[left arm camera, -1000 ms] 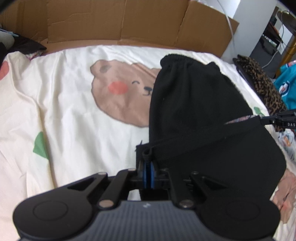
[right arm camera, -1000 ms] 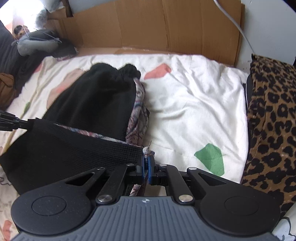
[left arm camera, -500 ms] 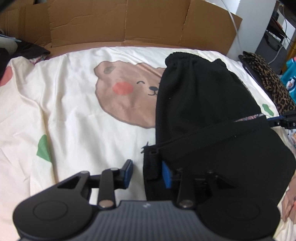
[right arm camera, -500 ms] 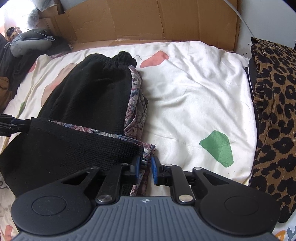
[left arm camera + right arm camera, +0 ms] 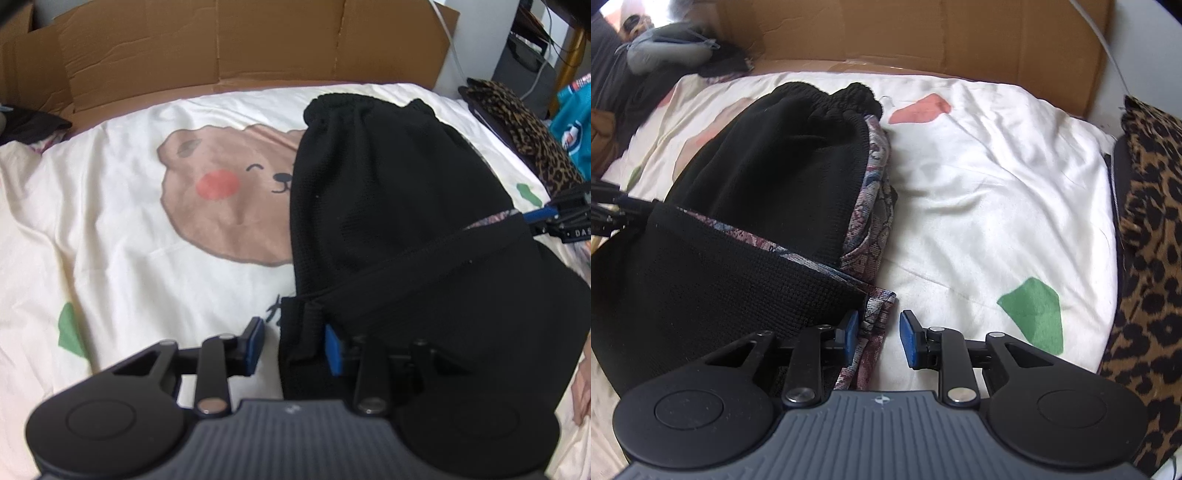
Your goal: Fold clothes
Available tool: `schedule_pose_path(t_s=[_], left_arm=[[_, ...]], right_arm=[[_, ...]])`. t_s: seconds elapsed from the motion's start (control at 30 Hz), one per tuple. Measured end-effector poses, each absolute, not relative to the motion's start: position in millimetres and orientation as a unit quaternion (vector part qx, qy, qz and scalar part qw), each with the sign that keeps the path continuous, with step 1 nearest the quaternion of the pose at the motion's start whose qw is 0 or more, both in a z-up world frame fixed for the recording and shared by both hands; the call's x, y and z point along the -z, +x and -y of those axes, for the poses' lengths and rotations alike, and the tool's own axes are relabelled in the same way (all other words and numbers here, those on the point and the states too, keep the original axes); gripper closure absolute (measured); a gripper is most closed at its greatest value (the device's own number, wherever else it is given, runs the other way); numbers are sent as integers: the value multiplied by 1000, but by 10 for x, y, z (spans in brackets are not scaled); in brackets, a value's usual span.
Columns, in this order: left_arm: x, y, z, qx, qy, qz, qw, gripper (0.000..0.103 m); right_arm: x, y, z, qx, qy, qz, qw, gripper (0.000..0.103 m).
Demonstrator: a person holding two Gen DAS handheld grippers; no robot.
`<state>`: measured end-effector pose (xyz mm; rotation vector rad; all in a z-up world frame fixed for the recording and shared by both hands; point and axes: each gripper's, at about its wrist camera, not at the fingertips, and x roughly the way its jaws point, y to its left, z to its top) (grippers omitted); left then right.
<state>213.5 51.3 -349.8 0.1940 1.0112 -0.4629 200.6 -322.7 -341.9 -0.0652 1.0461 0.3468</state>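
Straddling black skirt [image 5: 406, 206] corners, both jaws just opened partway

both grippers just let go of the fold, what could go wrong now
1. The black garment corner lies between the open pads of the left gripper, whose jaws have just been opening; pulling back could drag the fold open.
2. The patterned lining sits against one pad of the right gripper, also just opened, and may snag.
3. Lining peeks out along the side, so the fold looks uneven.
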Motion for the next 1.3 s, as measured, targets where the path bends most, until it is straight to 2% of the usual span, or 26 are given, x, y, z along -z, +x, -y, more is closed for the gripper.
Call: schedule_pose_path(t_s=[0.23, 0.27, 0.33, 0.43, 0.57, 0.7, 1.3], left_arm=[[3491, 2185, -407, 234, 125, -483, 835, 69], [3491, 2197, -388, 236, 127, -485, 833, 72], [3490, 2219, -361, 239, 125, -489, 829, 77], [3490, 2244, -329, 245, 124, -493, 825, 84], [3474, 2238, -338, 247, 117, -492, 826, 89], [3395, 2198, -431, 237, 90, -490, 834, 93], [2694, 2195, -684, 224, 33, -417, 880, 95]], right_arm=[[3436, 2108, 3248, -184, -26, -514, 837, 72], [3437, 2120, 3254, -185, -22, -518, 835, 74], [3436, 2110, 3221, -191, -26, -519, 833, 88], [3433, 2083, 3157, -193, -40, -516, 833, 93], [3417, 2066, 3168, -189, -36, -514, 836, 96], [3355, 2021, 3209, -178, -28, -510, 841, 97], [2621, 1956, 3403, -155, 17, -431, 889, 98]])
